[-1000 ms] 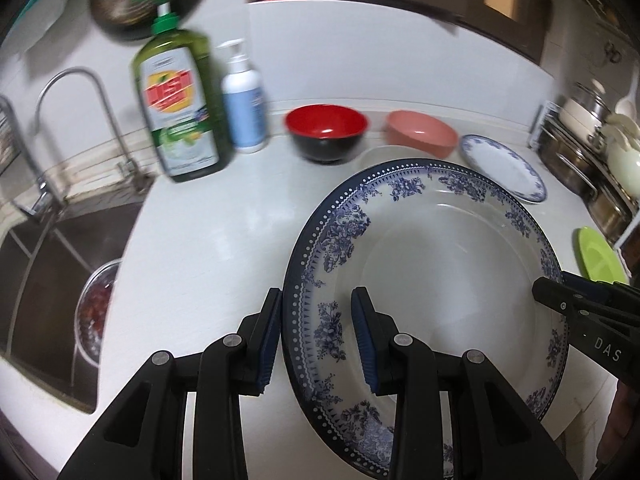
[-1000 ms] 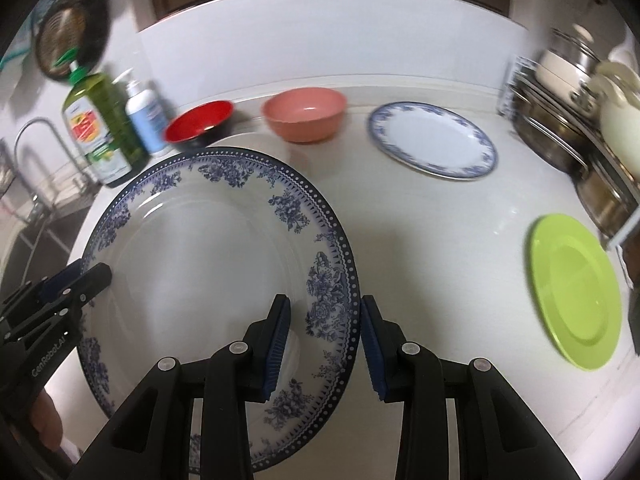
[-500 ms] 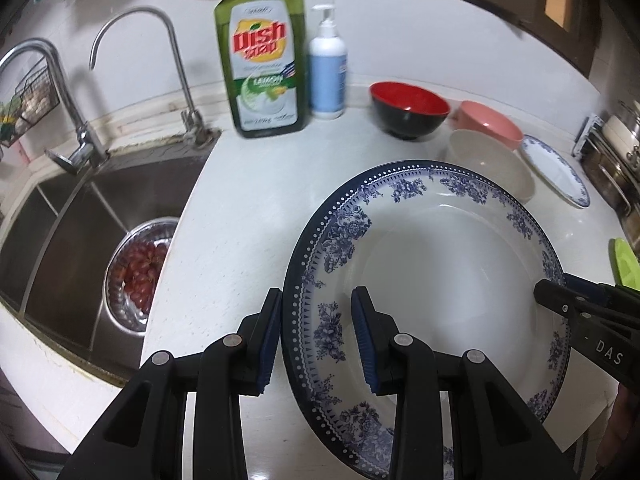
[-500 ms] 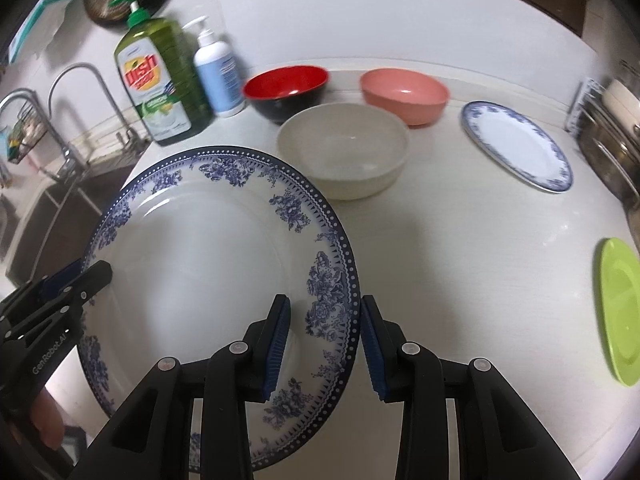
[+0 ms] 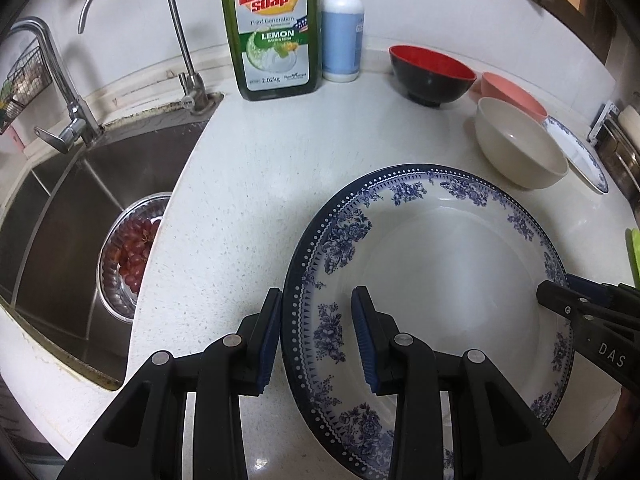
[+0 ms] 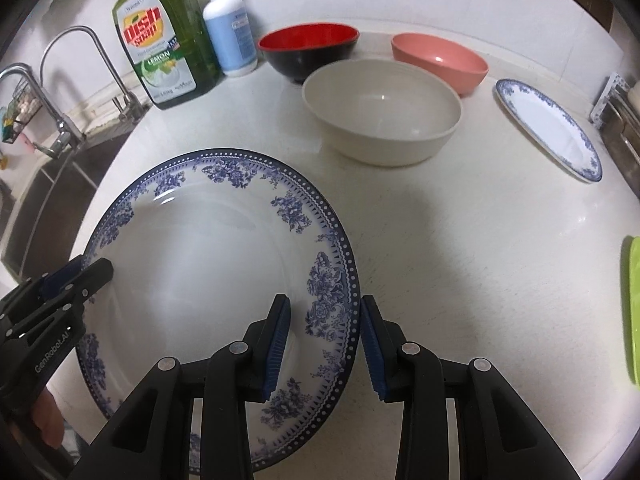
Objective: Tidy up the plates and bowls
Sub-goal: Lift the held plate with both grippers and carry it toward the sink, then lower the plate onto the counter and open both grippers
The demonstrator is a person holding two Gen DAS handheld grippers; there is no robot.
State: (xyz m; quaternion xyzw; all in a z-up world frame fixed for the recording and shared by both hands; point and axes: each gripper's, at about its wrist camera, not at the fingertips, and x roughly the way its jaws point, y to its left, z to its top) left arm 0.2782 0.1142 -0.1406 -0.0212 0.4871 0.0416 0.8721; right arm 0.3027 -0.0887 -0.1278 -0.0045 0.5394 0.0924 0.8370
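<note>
A steel sink [image 5: 60, 216] is seen at far left. The large blue-and-white floral ceramic plate [image 5: 436, 280] is held above the white countertop [image 5: 248, 200], its left rim clamped by the left gripper [image 5: 316, 340] and its right rim by the right gripper [image 6: 324, 344]. Behind it, 3 bowls are seen: red-and-black [image 6: 308, 50], cream [image 6: 380, 110], pink [image 6: 440, 60].

Green plate [image 6: 633, 312] cut off at right edge (mostly unseen).
</note>
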